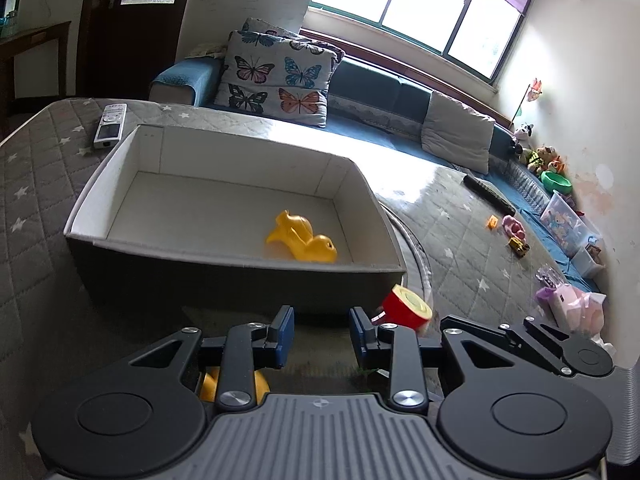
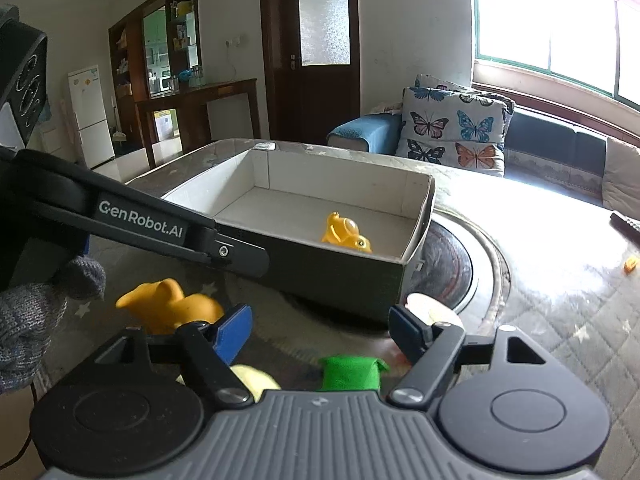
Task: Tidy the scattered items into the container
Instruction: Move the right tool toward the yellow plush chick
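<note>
A grey box with a white inside stands on the quilted table and holds one yellow toy animal. My left gripper is open and empty in front of the box's near wall. A red cup with a yellow rim lies just right of it, and a yellow toy shows under its left finger. My right gripper is open and empty. A second yellow toy lies to its left, a green toy and a pale yellow piece below it.
A white remote lies left of the box. A black remote and small toys lie at the table's right. A sofa with butterfly cushions stands behind. The left gripper's arm crosses the right wrist view.
</note>
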A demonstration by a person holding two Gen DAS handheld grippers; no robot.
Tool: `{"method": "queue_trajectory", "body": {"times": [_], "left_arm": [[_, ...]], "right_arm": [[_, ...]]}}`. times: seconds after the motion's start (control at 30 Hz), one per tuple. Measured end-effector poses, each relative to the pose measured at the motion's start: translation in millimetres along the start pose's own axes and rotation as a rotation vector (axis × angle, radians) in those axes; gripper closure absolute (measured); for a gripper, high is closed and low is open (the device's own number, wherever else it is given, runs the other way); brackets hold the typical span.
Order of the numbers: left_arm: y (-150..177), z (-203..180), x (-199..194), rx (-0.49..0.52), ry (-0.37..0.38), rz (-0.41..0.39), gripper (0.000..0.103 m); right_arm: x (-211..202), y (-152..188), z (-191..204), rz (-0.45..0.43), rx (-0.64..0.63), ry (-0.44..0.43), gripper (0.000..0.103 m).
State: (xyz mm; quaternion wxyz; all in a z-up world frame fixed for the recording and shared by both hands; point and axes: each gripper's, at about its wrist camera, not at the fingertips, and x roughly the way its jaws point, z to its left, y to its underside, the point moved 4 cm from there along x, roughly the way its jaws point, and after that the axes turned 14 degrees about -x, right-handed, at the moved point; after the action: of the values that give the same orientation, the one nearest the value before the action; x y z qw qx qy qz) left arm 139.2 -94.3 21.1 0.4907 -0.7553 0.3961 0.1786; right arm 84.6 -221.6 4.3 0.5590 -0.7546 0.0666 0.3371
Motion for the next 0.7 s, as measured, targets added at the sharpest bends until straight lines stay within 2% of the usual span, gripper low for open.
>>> {"method": "queue_trajectory", "body": {"times": [0.17,0.27,0.7], "left_arm": [[12,1,-9,-0.003,-0.005,0.000,0.070],[18,4,-13,-0.009,-0.007,0.002,0.070],[43,23,-27,-0.061,-0.024,0.022,0.069]], "right_arm": [[-8,7,8,0.001,0.002,-0.006,0.025],[-13,10,12,-0.001,0.000,-0.007,0.019],[-21,29,33,0.022,-0.016,-0.027,0.018]]}}
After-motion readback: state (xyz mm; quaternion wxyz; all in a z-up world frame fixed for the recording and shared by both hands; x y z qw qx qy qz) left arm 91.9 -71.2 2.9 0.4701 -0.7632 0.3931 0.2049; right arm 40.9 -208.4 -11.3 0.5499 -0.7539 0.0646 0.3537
